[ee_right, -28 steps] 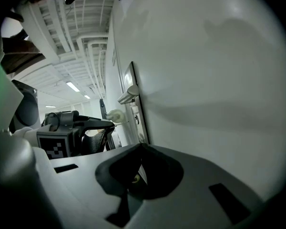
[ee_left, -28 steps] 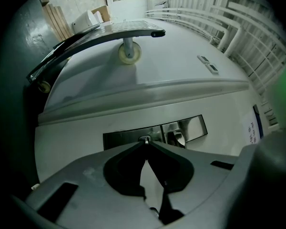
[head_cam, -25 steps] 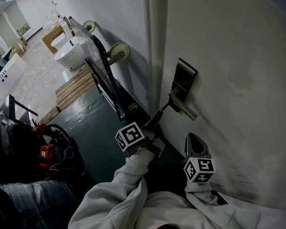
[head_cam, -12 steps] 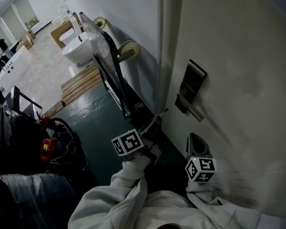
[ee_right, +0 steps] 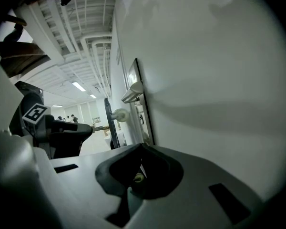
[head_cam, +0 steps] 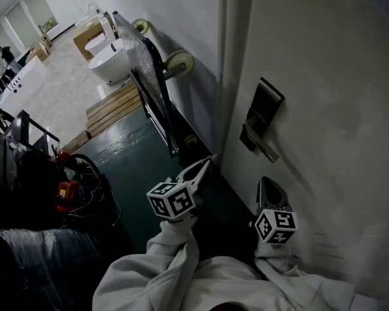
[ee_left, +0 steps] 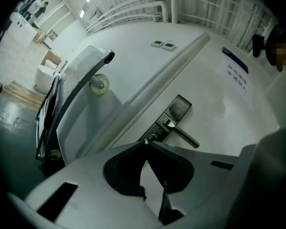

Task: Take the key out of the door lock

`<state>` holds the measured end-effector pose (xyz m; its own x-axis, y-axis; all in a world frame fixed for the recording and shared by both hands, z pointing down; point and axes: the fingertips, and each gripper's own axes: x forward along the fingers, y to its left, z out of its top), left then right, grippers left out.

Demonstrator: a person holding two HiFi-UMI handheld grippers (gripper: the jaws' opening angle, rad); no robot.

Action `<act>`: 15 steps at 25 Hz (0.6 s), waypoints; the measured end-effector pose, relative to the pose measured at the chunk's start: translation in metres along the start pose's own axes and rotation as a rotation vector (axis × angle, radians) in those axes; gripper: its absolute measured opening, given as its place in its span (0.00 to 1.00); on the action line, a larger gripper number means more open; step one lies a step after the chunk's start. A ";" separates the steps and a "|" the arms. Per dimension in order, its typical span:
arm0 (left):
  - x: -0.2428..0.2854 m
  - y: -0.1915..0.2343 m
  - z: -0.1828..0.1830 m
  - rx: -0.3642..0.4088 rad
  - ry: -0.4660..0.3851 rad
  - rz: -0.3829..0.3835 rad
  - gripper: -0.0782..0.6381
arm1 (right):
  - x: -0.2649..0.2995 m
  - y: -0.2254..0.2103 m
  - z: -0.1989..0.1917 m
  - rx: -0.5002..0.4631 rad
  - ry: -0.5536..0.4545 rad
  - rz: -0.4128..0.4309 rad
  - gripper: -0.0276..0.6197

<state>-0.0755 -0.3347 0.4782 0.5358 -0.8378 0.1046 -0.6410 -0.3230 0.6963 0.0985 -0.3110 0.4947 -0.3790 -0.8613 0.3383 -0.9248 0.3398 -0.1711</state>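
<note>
Pulling clear: left gripper has backed off the door lock, fingers pinching the key, so it's out; right gripper fingers pressed together, empty

In view I count two grippers, the left gripper and the right gripper. I see one door, one lock plate, one lever handle and one key. I also count one trolley showing two wheels, and one toilet.
</note>
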 end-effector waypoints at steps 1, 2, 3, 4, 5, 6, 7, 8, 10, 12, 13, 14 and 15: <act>0.000 -0.001 0.000 0.024 0.002 0.004 0.15 | -0.001 -0.002 0.001 -0.001 -0.001 -0.004 0.12; -0.001 -0.001 -0.001 0.042 0.004 0.005 0.15 | -0.002 -0.005 0.002 -0.002 -0.002 -0.009 0.12; -0.001 -0.002 -0.001 0.058 0.005 0.004 0.15 | -0.002 -0.008 0.003 -0.003 -0.004 -0.015 0.12; -0.001 -0.003 -0.002 0.076 0.007 0.004 0.15 | -0.003 -0.011 0.004 -0.004 -0.006 -0.021 0.12; -0.001 -0.004 -0.002 0.099 0.007 0.003 0.15 | -0.004 -0.015 0.005 -0.005 -0.008 -0.027 0.12; -0.002 -0.005 -0.002 0.125 0.007 0.002 0.15 | -0.006 -0.018 0.006 -0.004 -0.010 -0.032 0.12; -0.002 -0.007 -0.003 0.153 0.007 0.002 0.15 | -0.007 -0.021 0.007 -0.004 -0.012 -0.037 0.12; -0.002 -0.007 -0.003 0.180 0.007 0.001 0.15 | -0.007 -0.023 0.008 -0.005 -0.014 -0.039 0.12; -0.003 -0.009 -0.003 0.225 0.011 -0.001 0.15 | -0.009 -0.026 0.010 -0.010 -0.016 -0.040 0.12; -0.004 -0.009 -0.005 0.267 0.020 -0.004 0.15 | -0.010 -0.026 0.011 -0.019 -0.016 -0.032 0.12; -0.004 -0.010 -0.006 0.294 0.026 -0.004 0.15 | -0.010 -0.026 0.011 -0.024 -0.017 -0.025 0.12; -0.005 -0.010 -0.008 0.324 0.032 -0.005 0.15 | -0.011 -0.024 0.012 -0.030 -0.017 -0.017 0.12; -0.006 -0.010 -0.010 0.355 0.037 -0.006 0.15 | -0.011 -0.023 0.013 -0.035 -0.018 -0.011 0.12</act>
<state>-0.0667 -0.3222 0.4771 0.5559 -0.8208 0.1315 -0.7850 -0.4663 0.4079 0.1245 -0.3144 0.4833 -0.3686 -0.8715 0.3233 -0.9296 0.3433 -0.1345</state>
